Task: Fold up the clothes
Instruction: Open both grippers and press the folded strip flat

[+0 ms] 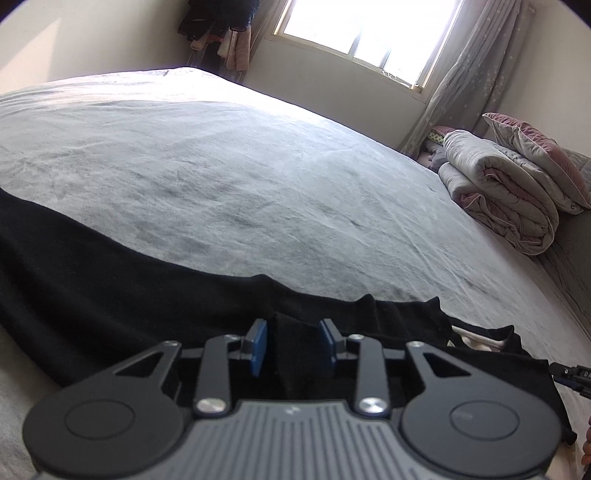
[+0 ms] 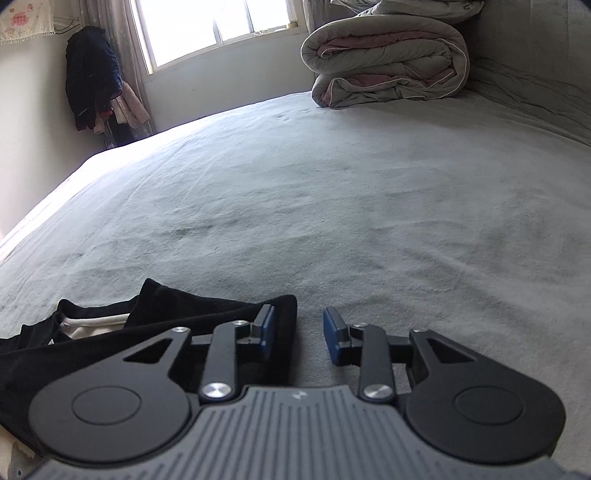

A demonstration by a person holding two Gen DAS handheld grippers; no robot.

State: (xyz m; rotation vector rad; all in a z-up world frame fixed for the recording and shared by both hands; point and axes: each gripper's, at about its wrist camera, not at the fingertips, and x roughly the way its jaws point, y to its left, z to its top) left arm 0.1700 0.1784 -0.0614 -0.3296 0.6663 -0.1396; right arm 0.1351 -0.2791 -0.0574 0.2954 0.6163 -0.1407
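**Black garment at the near edge of the bed, both claws parted**

On the left, the black garment (image 1: 110,280) lies spread in a long dark band across the near side of the bed (image 1: 240,177), which is covered in a pale grey sheet. The left claw (image 1: 293,345) sits low over it with its 2 blue pads (image 1: 258,345) standing apart; a raised fold of the black cloth stands between them, but the pads do not appear to press on it. Just to the right of that claw a pale lining (image 1: 476,341) shows inside an opening of the garment.

Further right, the right claw (image 2: 299,336) is parted wider. Its left pad (image 2: 267,334) lies against the end of the black cloth, while its right pad (image 2: 334,341) hangs over bare sheet, gripping nothing.

Beyond, dark clothes (image 2: 92,81) hang in the corner beside the bright window (image 2: 207,26), and a rolled grey-and-pink quilt (image 2: 388,62) rests at the far right of the bed.
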